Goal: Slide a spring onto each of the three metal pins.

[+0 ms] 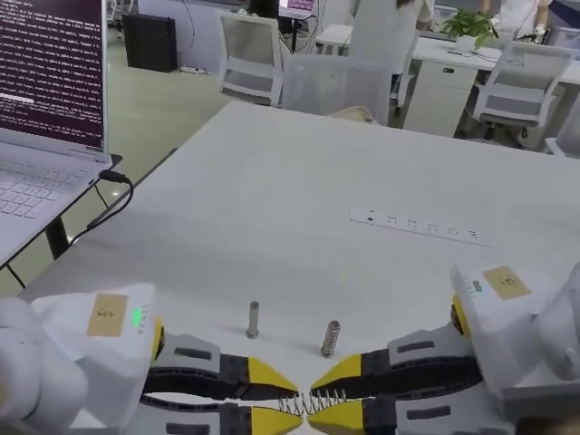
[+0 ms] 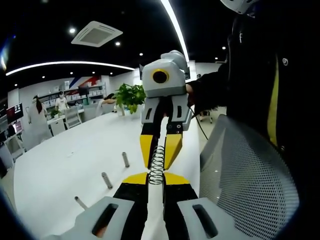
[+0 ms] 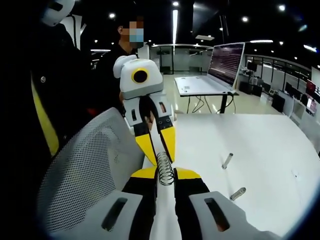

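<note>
Left gripper (image 2: 156,179) pinched tight on one end of the coiled wire spring (image 2: 157,162), held above the white table (image 1: 272,208). Right gripper (image 3: 166,175) clamps the other end. Left gripper view has three slim metal pins (image 2: 106,180); head view has two, smooth pin (image 1: 253,320) and ribbed pin (image 1: 331,338).

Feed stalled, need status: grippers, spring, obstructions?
Left gripper, right gripper both shut on coiled steel spring, one end each. One bare silver metal pin, one spring-covered pin upright on white table. Nothing blocking them.

Silvery spring (image 1: 324,399); white table (image 1: 272,199).
</note>
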Action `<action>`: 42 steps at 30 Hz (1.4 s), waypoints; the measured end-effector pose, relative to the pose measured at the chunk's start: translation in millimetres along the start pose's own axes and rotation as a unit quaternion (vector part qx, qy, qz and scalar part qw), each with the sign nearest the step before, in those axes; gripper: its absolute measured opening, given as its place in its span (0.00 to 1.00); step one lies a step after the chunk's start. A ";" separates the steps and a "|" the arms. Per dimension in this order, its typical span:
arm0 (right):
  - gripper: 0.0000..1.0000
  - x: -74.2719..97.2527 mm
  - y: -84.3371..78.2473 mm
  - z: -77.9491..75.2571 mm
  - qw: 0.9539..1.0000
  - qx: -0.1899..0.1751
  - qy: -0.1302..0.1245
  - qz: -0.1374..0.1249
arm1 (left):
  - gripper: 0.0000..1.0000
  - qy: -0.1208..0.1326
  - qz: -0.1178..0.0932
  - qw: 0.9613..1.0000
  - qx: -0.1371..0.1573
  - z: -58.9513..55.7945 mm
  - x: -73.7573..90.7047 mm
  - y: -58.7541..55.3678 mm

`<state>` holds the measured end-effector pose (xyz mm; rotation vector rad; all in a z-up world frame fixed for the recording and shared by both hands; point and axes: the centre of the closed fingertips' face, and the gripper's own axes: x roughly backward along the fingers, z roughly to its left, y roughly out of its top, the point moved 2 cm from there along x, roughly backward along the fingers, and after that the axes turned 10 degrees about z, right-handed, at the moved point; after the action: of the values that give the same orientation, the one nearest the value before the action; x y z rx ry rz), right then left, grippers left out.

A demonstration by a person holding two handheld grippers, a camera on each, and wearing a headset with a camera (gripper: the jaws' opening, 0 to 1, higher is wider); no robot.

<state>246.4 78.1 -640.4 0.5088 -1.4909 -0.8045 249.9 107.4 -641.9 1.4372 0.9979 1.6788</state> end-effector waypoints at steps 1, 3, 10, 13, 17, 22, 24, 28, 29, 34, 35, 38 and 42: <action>0.09 0.6 2.4 -0.2 1.000 0.007 0.002 0.006 | 0.02 0.001 0.000 1.000 0.000 0.8 -0.3 -0.1; 0.09 1.1 4.6 -1.3 1.000 0.016 0.003 0.019 | 0.02 0.004 -0.002 1.000 0.001 2.3 -0.6 -0.1; 0.09 2.0 14.2 -4.1 0.995 0.061 0.008 0.078 | 0.02 0.012 -0.005 1.000 0.001 6.4 0.1 1.7; 0.09 2.7 19.0 -4.0 0.991 0.076 0.015 0.105 | 0.02 0.012 -0.005 1.000 0.001 7.3 -1.5 2.4; 0.08 4.1 23.3 -5.7 0.983 0.104 0.023 0.149 | 0.02 0.016 -0.008 1.000 0.002 8.6 -3.7 4.3; 0.08 3.2 22.9 -7.5 0.973 0.125 0.037 0.193 | 0.02 0.020 -0.012 1.000 0.004 10.6 -4.6 4.9; 0.08 2.8 22.0 -8.8 0.967 0.134 0.040 0.212 | 0.02 0.022 -0.013 1.000 0.005 11.3 -4.5 4.7; 0.08 0.3 23.8 -11.0 0.961 0.140 0.042 0.233 | 0.02 0.028 -0.012 1.000 0.007 13.9 -4.0 3.7; 0.08 0.1 24.3 -11.3 0.961 0.141 0.043 0.235 | 0.02 0.029 -0.012 0.999 0.007 14.1 -4.0 3.6; 0.08 -0.2 31.3 -15.3 0.958 0.140 0.042 0.245 | 0.02 0.040 -0.019 0.999 0.014 20.0 -1.3 3.8; 0.08 0.0 33.3 -15.6 0.959 0.138 0.042 0.245 | 0.02 0.041 -0.021 0.999 0.014 20.4 -0.9 4.2; 0.08 -0.7 35.8 -15.4 0.959 0.135 0.044 0.245 | 0.02 0.044 -0.023 0.999 0.014 21.3 -0.4 5.1; 0.08 -2.1 35.3 -15.5 0.956 0.137 0.045 0.256 | 0.02 0.045 -0.021 0.999 0.012 21.5 -1.1 4.5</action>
<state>267.4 100.0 -616.5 0.3316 -1.5626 -0.1661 271.2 106.7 -636.5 1.3572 1.0938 1.7184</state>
